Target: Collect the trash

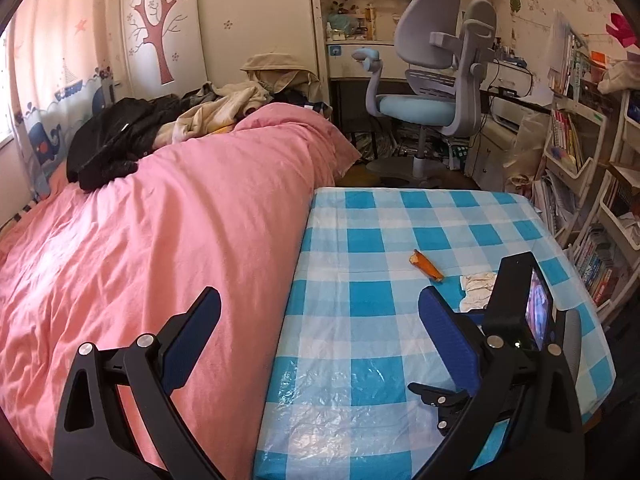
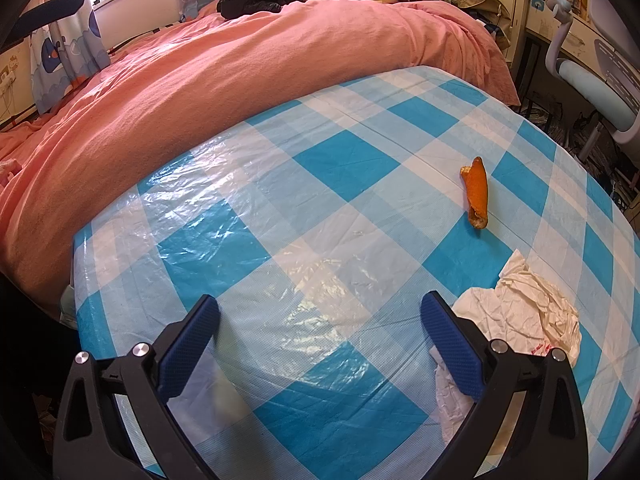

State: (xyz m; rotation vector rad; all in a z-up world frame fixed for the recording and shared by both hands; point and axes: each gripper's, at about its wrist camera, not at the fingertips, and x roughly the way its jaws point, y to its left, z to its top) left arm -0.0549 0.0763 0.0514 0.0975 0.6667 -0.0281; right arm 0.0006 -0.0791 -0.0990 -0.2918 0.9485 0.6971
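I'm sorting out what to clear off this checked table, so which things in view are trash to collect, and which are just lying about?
Trash to collect:
- orange peel on the checked table
- crumpled white paper, beside the right hand-held gripper

Just lying about:
- pink duvet
- black jacket and beige clothes on the bed
- desk chair
- bookshelves
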